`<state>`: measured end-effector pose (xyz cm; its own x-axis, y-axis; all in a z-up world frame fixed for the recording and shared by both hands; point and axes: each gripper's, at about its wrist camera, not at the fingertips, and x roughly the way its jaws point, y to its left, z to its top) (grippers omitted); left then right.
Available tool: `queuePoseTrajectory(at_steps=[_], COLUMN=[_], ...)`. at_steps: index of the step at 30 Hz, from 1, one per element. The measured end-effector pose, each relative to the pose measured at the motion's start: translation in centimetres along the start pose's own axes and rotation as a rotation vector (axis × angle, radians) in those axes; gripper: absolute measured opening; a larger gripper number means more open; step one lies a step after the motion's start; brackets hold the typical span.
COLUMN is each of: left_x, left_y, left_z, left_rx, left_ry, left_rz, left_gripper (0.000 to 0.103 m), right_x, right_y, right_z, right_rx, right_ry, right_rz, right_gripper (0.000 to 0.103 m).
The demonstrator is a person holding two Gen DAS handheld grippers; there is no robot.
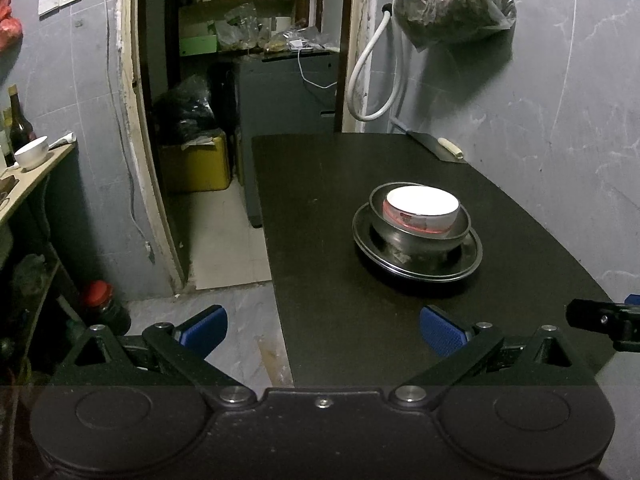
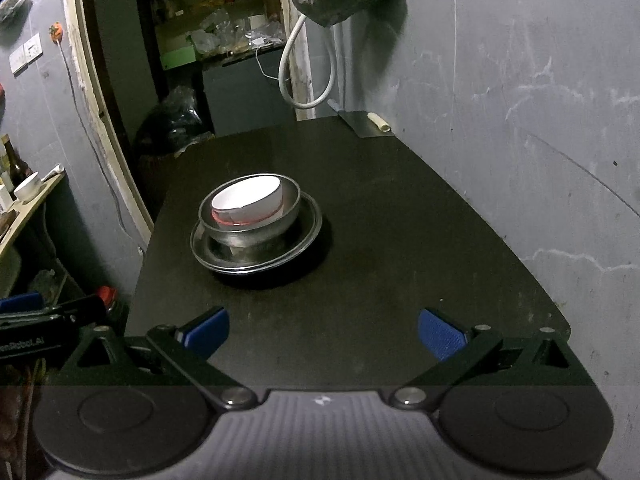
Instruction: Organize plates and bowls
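A stack stands on the black table (image 1: 340, 208) (image 2: 400, 208): a white bowl with a red band (image 1: 422, 204) (image 2: 248, 202) sits inside a steel bowl (image 1: 416, 238) (image 2: 256, 236), which rests on a steel plate (image 1: 468, 264) (image 2: 308, 236). My left gripper (image 1: 323, 330) hangs open at the table's near left edge, well short of the stack, with nothing between its blue pads (image 1: 440, 334). My right gripper (image 2: 323, 332) is open over the near part of the table, the stack ahead and to its left. Each gripper's body shows at the other view's edge.
A cleaver (image 1: 436, 146) (image 2: 366, 123) lies at the table's far right corner by the grey wall. A doorway with cluttered shelves opens behind the table. A side shelf on the left holds a white bowl (image 1: 34, 153) and bottles (image 1: 18, 124). A red-capped jar (image 1: 102, 306) stands on the floor.
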<state>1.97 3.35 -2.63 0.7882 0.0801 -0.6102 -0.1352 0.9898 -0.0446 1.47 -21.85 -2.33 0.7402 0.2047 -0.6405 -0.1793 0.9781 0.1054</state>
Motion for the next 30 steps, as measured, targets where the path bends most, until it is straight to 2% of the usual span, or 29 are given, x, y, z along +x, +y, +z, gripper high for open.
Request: queuePoseTrajectory(at_steps=[30], left_x=[-1.1], left_y=[-0.2], left_z=[-0.4], left_rx=[-0.008], left_ry=[-0.014], left_rz=[0.027], left_gripper=[0.102], right_x=[-0.5], right_y=[-0.3], right_z=[0.1], right_rx=[-0.007], right_ry=[-0.004], right_rz=[0.013], right_gripper=[0.103])
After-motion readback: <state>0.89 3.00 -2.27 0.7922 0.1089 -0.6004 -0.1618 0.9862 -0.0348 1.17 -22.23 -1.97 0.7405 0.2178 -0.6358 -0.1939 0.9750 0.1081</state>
